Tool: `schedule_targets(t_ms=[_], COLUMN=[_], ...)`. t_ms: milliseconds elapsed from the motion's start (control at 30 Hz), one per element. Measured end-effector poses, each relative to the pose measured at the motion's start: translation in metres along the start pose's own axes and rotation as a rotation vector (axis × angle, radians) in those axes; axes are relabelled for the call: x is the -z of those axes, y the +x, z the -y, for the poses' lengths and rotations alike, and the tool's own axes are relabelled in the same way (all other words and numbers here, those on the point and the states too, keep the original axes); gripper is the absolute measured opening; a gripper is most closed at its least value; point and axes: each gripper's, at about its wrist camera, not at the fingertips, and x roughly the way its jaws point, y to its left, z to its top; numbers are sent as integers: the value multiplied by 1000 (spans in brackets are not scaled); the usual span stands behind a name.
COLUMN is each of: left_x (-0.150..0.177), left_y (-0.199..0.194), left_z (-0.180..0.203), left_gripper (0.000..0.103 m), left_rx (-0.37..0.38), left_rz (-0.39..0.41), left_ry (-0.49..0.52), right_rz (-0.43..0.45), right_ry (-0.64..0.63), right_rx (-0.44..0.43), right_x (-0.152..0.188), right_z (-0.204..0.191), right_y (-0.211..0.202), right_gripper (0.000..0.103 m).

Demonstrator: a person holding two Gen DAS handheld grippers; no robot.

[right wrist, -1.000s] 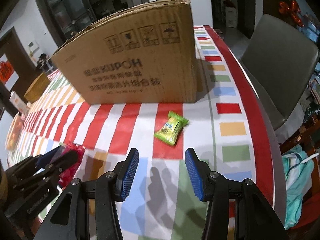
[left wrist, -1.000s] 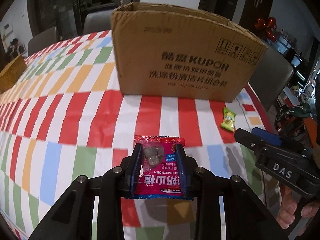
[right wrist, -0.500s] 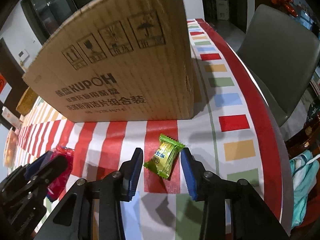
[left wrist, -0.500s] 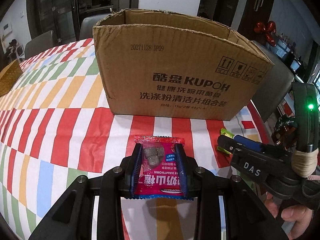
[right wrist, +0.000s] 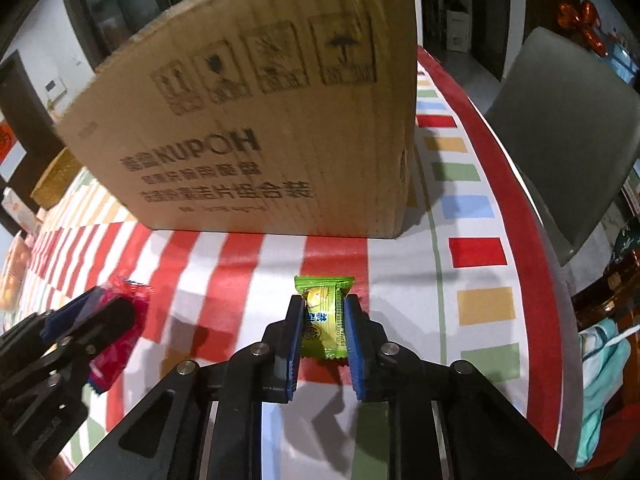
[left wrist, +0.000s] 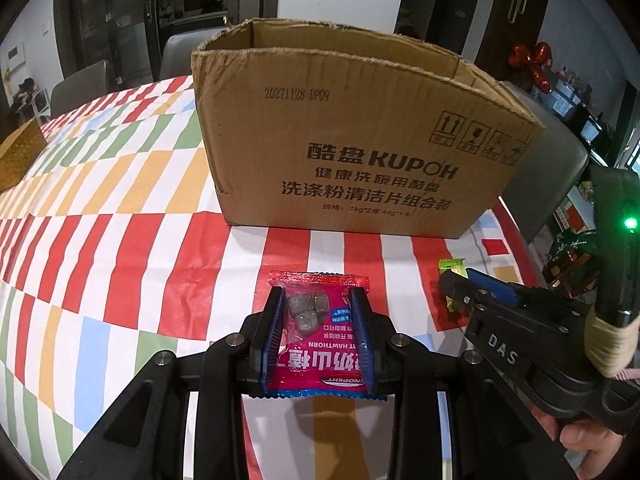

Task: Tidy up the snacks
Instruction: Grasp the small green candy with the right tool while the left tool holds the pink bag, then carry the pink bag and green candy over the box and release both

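My left gripper [left wrist: 319,300] is shut on a red hawthorn snack packet [left wrist: 320,340] and holds it above the table, in front of the open cardboard box [left wrist: 360,152]. My right gripper [right wrist: 323,306] is shut on a small green candy packet [right wrist: 323,320] near the box's right front corner [right wrist: 400,184]. In the left wrist view the right gripper [left wrist: 452,284] is at the right with the green packet [left wrist: 452,266] at its tip. In the right wrist view the left gripper [right wrist: 100,304] with the red packet [right wrist: 120,332] is at the lower left.
The table has a striped red, white and coloured cloth [left wrist: 120,240]. A grey chair [right wrist: 560,128] stands at the table's right edge. A woven brown box [left wrist: 18,156] sits at the far left. Another grey chair [left wrist: 76,88] is behind the table.
The right gripper moved forward over the green candy packet and closed on it. The left gripper rose and came nearer the box with the red packet still in it.
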Motion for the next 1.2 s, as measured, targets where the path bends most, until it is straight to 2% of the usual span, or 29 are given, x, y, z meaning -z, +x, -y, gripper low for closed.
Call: schedule_targets(t_ms=[300, 667, 833, 1200], left_x=[3, -4, -16, -55], left_y=[-33, -88, -111, -138], left_z=[5, 14, 16, 14], left_gripper=[33, 33, 33, 33], left_rx=[17, 43, 51, 45], left_rz=[58, 175, 238, 330], left_ry=[11, 37, 50, 70], right_rz=[90, 247, 313, 408], right_ry=[-27, -68, -84, -127], right_rx=[-46, -71, -79, -82], right_x=[3, -2, -8, -36], right_z=[-6, -9, -12, -28], right_y=[-48, -120, -148, -181], right_gripper=[21, 21, 21, 21])
